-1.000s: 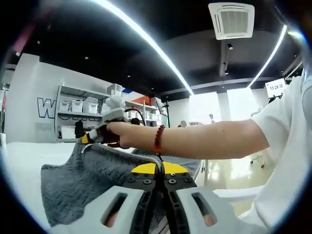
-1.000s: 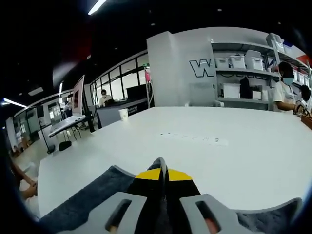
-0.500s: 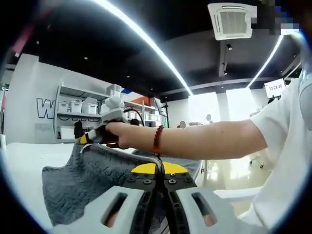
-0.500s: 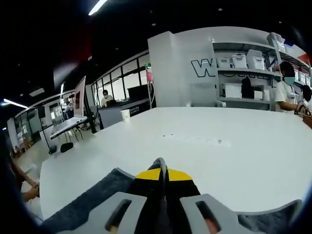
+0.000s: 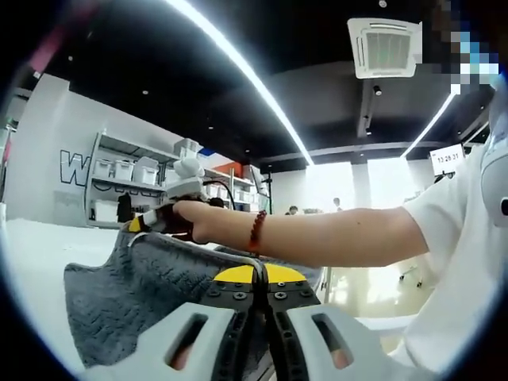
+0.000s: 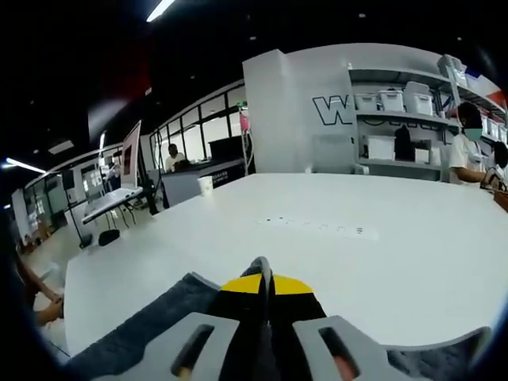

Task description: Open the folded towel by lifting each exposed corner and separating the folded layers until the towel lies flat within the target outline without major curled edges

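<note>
Across the white table (image 6: 397, 238), the grey towel (image 5: 127, 294) at lower left hangs between left gripper (image 5: 258, 274) and right gripper (image 6: 266, 278), each clamped on an edge to spread its layers

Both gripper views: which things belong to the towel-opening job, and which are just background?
In the job:
- grey towel, held up off the white table
- left claw, shut on the towel
- right claw, shut on the towel's edge

Lying about:
- paper cup
- laptop
- shelves with storage bins
- wall clock
</note>
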`<state>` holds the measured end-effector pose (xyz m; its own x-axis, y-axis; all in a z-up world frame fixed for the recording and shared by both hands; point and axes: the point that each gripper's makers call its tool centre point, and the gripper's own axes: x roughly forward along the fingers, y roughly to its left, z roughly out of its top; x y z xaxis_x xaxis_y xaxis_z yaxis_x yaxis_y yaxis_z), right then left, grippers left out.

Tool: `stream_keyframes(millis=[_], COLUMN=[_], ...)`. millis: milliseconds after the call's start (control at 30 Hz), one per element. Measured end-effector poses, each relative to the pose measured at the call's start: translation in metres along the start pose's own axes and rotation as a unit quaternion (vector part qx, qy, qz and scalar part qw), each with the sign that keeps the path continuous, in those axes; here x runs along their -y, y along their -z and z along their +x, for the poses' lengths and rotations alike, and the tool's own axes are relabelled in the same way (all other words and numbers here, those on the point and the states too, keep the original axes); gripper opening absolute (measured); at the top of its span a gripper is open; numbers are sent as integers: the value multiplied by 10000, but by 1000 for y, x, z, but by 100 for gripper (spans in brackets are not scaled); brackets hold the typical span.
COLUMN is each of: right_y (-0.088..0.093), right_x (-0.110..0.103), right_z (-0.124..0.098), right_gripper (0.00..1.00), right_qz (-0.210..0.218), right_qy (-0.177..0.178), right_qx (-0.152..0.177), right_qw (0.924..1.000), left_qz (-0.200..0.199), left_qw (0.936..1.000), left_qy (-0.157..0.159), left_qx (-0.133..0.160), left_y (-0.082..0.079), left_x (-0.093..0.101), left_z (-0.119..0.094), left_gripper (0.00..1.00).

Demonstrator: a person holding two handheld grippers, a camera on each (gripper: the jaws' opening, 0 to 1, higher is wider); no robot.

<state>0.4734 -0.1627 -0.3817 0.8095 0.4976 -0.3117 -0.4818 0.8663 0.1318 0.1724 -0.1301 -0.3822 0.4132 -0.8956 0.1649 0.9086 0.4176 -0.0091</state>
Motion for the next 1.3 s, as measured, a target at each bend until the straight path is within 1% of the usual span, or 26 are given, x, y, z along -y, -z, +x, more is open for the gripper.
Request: stream_keyframes(millis=[100, 200, 400, 467, 533, 600, 633, 667, 733, 900, 1067, 1133, 1300], right_y=[-2, -5, -7, -5, -6, -7, -8, -9, -12, -22, -24, -29, -30], right_x=[-1, -5, -11, -17, -14, -17, -16, -17, -17, -18, -18, -18, -24], right_z=[0, 0, 1, -2, -1, 0, 1, 1, 3, 7, 8, 9, 9], right_gripper=[0, 0, 0, 0, 0, 0, 0, 0, 0, 0, 0, 0, 0], right_qz=[-38, -66, -115, -182, -175, -149, -139, -151, -149, -228, -232, -221, -230], right_qy=[8, -34, -28, -26, -10, -48, -50, -48, -38, -58, -68, -76, -118], right_qx=[12, 46, 68, 47, 52, 66, 72, 91, 90, 85, 113, 145, 173], right_qw=[10000, 10000, 9999, 9998, 9998, 9999, 9999, 9998, 9998, 9997, 9996, 9996, 9995], left_qz=[-9, -136, -221, -205, -159, -112, -63, 40, 150, 102, 126, 163, 187], left_qw=[10000, 9998, 9995, 9995, 9995, 9995, 9996, 9998, 9998, 9997, 9997, 9996, 9994], left_qy=[-2, 50, 38, 36, 58, 67, 68, 51, 46, 69, 40, 16, -7], left_qx=[14, 128, 233, 229, 248, 291, 277, 186, 109, 204, 215, 238, 301], left_y=[-1, -5, -9, -10, -12, -17, -17, -15, -12, -17, -18, -21, -27], left_x=[-1, -2, -6, -7, -8, -7, -7, -6, -6, -6, -6, -8, -9], left_z=[-2, -4, -10, -10, -11, -11, -11, -11, -11, -13, -15, -17, -21], left_gripper=[1, 1, 1, 1, 1, 1, 1, 1, 1, 1, 1, 1, 1])
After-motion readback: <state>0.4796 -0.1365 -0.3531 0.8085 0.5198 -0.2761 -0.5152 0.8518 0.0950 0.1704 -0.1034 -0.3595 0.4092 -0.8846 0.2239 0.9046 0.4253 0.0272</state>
